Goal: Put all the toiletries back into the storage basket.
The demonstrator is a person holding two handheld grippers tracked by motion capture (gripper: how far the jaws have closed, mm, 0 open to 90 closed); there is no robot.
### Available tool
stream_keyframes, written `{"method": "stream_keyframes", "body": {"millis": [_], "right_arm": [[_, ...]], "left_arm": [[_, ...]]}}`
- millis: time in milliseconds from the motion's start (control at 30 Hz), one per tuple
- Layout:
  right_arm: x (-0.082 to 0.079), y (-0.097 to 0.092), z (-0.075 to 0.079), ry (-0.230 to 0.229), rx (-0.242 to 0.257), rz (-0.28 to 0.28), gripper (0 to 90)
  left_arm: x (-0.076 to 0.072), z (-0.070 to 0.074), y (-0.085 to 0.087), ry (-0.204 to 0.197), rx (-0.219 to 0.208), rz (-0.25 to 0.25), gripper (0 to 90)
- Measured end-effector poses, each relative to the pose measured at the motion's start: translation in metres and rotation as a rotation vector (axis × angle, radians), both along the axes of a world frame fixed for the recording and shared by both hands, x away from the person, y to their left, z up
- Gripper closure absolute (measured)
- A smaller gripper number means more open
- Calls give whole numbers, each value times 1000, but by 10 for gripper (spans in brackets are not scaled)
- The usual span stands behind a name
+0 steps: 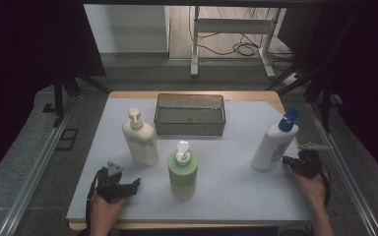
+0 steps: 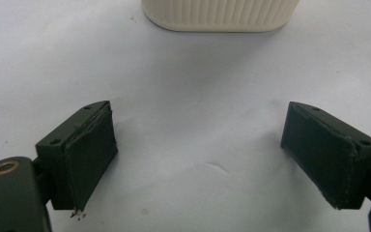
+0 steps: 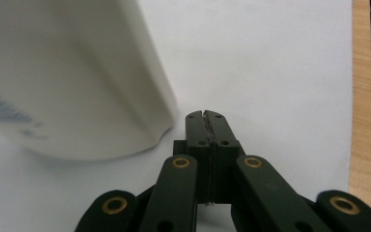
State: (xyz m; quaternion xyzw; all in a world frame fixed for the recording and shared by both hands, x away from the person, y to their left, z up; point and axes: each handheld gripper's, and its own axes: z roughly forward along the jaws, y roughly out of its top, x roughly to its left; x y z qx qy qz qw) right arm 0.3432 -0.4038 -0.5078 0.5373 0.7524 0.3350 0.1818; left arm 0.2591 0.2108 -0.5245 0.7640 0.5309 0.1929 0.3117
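White bottle with blue cap (image 1: 274, 143) tilted, our right gripper (image 1: 286, 160) just beside its base, jaws pressed together, empty; our left gripper (image 1: 134, 184) jaws wide, empty

Table (image 1: 236, 196): three bottles (image 1: 182, 169), perhaps wire basket (image 1: 190, 115).

Three plastic bottles stand on the table: one cream pump bottle (image 1: 140, 138) left of centre, one green pump bottle (image 1: 182, 170) at centre, one white blue-capped bottle (image 1: 274, 142) at right. One clear rectangular tray (image 1: 190, 115) sits upper centre.
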Motion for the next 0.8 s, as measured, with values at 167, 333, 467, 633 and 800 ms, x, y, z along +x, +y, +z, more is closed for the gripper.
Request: {"method": "stream_keyframes", "body": {"millis": [167,333,467,633,800], "right_arm": [[11,0,-1,3,13,2,896],[21,6,-2,1,12,19,890],[26,7,-3,2,18,26,884],[27,9,-3,-5,19,43,885],[23,7,-4,-10,15,60,891]], "left_arm": [[0,0,0,0,0,0,116],[0,0,0,-1,0,0,116],[0,0,0,-1,0,0,116],[0,0,0,-1,0,0,116],[0,0,0,-1,0,0,116]]}}
